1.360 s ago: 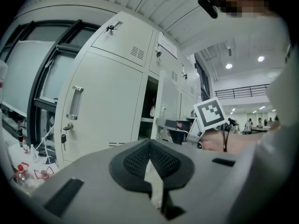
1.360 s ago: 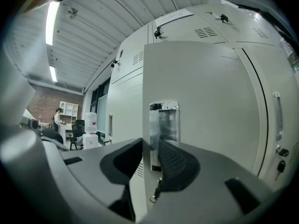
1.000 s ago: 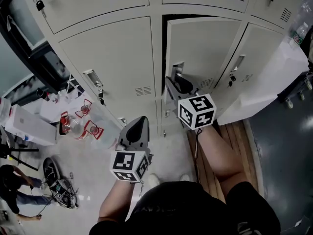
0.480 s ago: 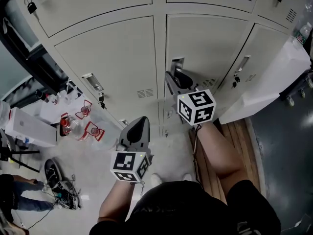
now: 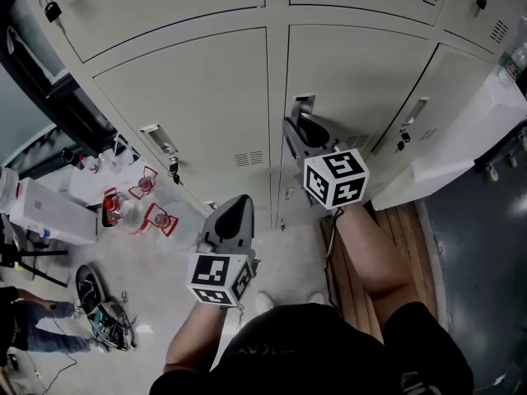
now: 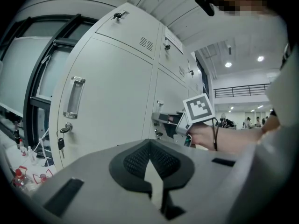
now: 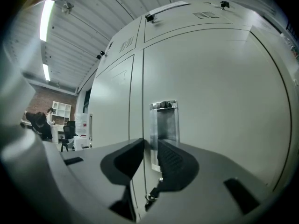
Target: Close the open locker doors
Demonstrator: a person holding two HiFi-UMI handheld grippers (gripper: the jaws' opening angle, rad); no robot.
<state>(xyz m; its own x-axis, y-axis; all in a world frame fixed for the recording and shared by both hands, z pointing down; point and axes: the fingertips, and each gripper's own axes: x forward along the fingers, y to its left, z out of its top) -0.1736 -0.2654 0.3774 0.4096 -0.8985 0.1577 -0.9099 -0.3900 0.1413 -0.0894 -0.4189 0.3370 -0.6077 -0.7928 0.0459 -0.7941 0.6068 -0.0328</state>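
Grey lockers (image 5: 181, 81) ahead: left gripper (image 5: 237, 204) closed; right gripper (image 5: 296, 130) at door handle (image 7: 163, 120), jaws apart, just closing, nothing between them

Grey left gripper (image 5: 238, 202), right gripper (image 5: 294, 128); marker cubes (image 5: 218, 278); black shirt (image 5: 313, 352)

No readable text, brand or number anywhere. Marker cubes on right gripper (image 5: 298, 132) and left gripper (image 5: 238, 202) showed square patterns only. Pale sticker (image 6: 174, 41) on locker above right gripper was too small to read.
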